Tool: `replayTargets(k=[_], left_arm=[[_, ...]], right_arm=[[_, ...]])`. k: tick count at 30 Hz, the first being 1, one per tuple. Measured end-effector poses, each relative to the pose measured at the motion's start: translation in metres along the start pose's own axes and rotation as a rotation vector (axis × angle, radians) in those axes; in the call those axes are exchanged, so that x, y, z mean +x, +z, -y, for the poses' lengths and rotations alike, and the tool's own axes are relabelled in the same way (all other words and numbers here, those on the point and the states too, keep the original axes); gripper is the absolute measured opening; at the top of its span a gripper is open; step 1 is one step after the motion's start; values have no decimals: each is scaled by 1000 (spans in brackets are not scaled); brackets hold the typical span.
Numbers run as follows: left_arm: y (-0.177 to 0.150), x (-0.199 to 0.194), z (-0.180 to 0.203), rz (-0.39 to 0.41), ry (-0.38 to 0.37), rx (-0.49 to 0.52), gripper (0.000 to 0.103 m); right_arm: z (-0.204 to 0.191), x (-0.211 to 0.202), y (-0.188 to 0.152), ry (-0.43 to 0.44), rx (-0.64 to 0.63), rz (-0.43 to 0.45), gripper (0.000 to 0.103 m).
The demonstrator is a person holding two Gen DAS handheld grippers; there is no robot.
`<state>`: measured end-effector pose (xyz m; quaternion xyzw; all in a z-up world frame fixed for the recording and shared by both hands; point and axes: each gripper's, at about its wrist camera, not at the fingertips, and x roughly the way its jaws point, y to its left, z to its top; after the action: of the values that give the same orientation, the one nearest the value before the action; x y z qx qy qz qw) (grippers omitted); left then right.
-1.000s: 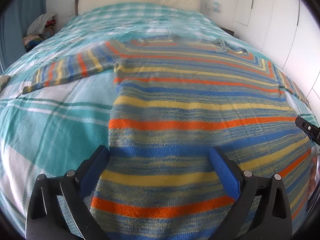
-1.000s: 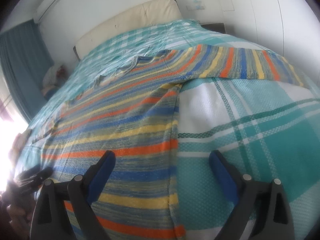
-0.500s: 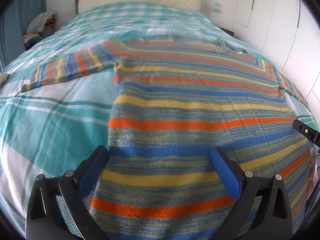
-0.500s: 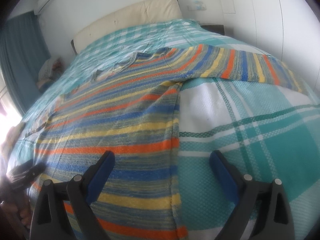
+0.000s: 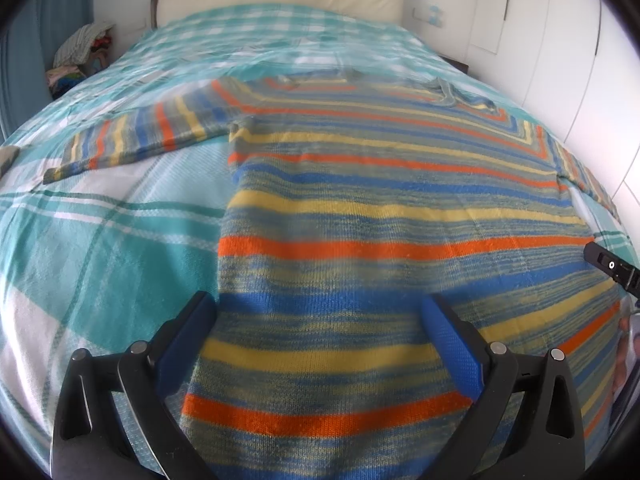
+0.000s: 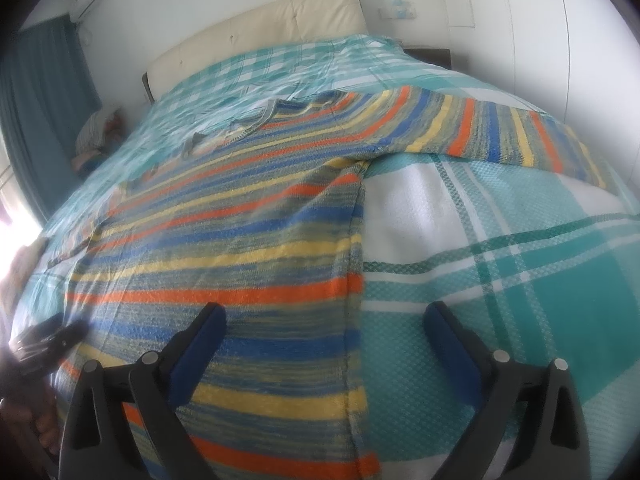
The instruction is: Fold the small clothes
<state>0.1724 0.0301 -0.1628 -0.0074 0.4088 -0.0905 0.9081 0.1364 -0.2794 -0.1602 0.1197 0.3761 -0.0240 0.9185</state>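
Left wrist, left claw point(image 5: 320, 344) spread wide over sweater point(image 5: 360, 220) hem, right claw point(image 6: 326, 344) likewise.

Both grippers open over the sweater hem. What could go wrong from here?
1. The left gripper and right gripper straddle the striped sweater edges, so closing may also pinch the checked bedspread underneath.
2. Both sleeves lie spread out; folding the body first would likely trap them crooked.
3. The knit looks loose, so lifting by the corners may stretch or sag it.

Bare bedspread point(image 6: 520, 280) beside flat sweater point(image 6: 260, 240)
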Motion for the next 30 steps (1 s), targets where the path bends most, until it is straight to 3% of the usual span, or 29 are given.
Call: replayTargets(k=[30], left_arm=[[-2, 0, -3, 5, 1, -5, 102]], right_arm=[[-2, -1, 0, -19, -13, 4, 99]])
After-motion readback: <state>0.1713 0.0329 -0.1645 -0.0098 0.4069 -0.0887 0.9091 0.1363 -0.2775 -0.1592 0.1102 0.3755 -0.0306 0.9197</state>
